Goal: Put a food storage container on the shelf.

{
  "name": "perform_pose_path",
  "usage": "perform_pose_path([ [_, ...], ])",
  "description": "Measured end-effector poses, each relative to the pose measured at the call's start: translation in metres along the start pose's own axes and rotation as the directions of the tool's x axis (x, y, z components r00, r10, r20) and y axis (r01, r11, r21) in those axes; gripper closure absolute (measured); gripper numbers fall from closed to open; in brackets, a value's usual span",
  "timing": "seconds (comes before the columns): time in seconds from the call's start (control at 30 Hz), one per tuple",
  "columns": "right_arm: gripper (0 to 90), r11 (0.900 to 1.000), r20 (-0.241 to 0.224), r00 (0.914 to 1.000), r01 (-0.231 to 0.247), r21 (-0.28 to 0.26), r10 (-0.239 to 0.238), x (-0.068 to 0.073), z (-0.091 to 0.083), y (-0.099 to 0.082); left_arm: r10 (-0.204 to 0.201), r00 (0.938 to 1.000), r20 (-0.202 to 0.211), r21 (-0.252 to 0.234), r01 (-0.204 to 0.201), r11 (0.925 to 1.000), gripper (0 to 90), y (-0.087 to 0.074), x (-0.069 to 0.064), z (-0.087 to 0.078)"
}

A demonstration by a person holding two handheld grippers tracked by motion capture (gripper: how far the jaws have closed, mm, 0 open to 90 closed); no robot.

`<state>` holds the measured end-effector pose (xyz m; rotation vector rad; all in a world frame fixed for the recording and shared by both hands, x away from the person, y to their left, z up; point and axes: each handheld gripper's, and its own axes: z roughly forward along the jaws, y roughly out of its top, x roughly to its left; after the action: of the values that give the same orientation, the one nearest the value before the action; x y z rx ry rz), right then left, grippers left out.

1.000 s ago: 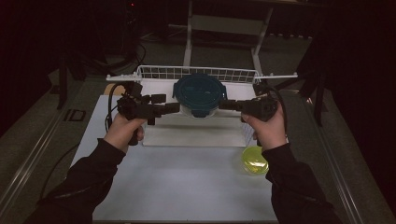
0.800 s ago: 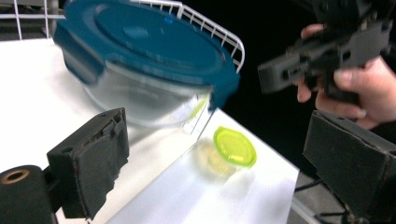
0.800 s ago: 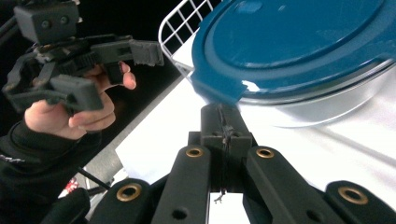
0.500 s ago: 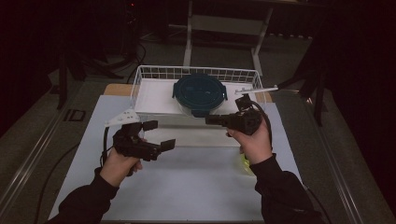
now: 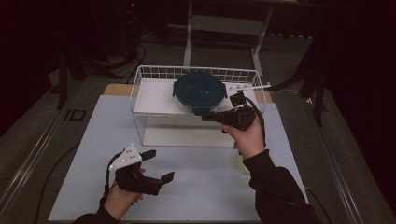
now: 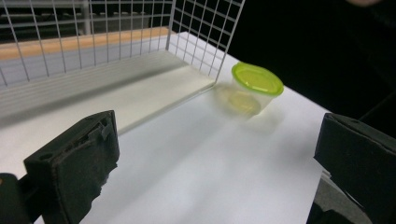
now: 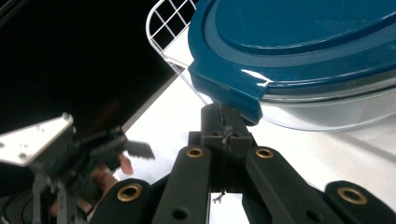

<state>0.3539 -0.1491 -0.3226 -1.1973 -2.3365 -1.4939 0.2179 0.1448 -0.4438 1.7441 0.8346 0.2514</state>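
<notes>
One white wire basket [image 5: 140, 93] stands on the white tabletop [image 5: 93, 135] holding one round clear container with a teal lid [image 5: 200, 91]; one small clear tub with a lime-green lid [image 6: 256, 84] sits just outside the basket's corner. Two units: the right hand-held gripper [image 5: 208, 116], jaws together, sits just under the teal lid's rim, apparently for access to it, while the left hand-held gripper [image 5: 159, 165] hovers low, jaws apart and empty, likely in reserve.

Wire basket [image 5: 140, 88] at the far middle of the table [image 5: 84, 140], raised shelf [image 5: 154, 95] inside it. Lidded round container [image 5: 200, 92] on the right half of that shelf, against the basket's near edge. Right gripper [image 5: 205, 117] just before the container's near rim, jaws together under the lid tab [image 7: 233, 100]. Left gripper [image 5: 159, 165] near the table's front left, well apart from the basket, jaws spread. Small lidded tub [image 6: 250, 88] just beside the basket's outer corner in the left gripper view.
</notes>
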Motion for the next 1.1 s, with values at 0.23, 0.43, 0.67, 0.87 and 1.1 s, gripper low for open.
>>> perform_pose_path([
  [0.23,90.0,1.0000,0.030,0.9995,0.009,0.001,-0.009,0.002,0.006,0.008,0.054,0.9985,-0.004,0.018,-0.054,0.9984,0.0,-0.016,-0.006,0.007],
  [0.43,90.0,1.0000,0.042,0.9991,0.002,-0.006,-0.001,-0.003,0.009,0.012,0.068,0.9976,-0.016,0.003,-0.068,0.9977,0.0,-0.019,-0.007,0.007],
  [0.67,90.0,0.9998,0.059,0.9982,-0.009,-0.018,0.010,-0.009,0.009,0.016,0.067,0.9976,-0.018,-0.002,-0.067,0.9978,0.0,-0.020,-0.006,0.007],
  [0.87,90.0,0.9995,0.044,0.9987,-0.023,-0.019,0.024,-0.013,0.011,0.015,0.046,0.9988,-0.020,-0.005,-0.046,0.9989,0.0,-0.019,0.001,0.005],
  [1.1,86.1,0.9997,0.024,0.9995,0.023,-0.007,-0.022,-0.007,0.010,0.005,0.063,0.9979,-0.015,-0.009,-0.063,0.9980,0.0,-0.015,0.003,-0.001],
])
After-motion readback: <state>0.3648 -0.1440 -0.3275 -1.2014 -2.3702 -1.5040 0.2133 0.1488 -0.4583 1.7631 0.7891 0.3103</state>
